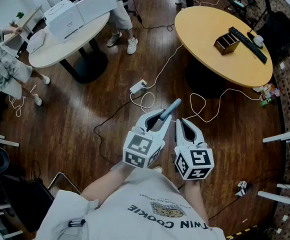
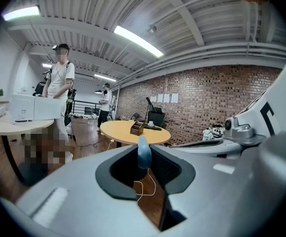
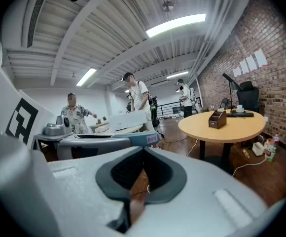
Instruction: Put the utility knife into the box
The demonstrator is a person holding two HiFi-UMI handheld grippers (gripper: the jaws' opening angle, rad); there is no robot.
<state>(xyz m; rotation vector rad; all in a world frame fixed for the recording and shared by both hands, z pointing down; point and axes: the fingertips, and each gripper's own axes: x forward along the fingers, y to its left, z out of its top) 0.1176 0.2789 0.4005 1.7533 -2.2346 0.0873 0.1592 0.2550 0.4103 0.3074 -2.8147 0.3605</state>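
The left gripper is clenched on the utility knife – its blue-grey body stands between the jaws and juts out past their tips, held in the air above the wooden floor. Just beside it the right gripper has its jaws pressed together. The brown box sits well apart on the round yellow surface

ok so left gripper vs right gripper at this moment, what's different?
The left gripper is shut on the utility knife, whose blue-grey end sticks out past its tips; the right gripper is shut on nothing. The left gripper leans toward the right gripper, which points straighter ahead. Both are white and held over the wood floor.
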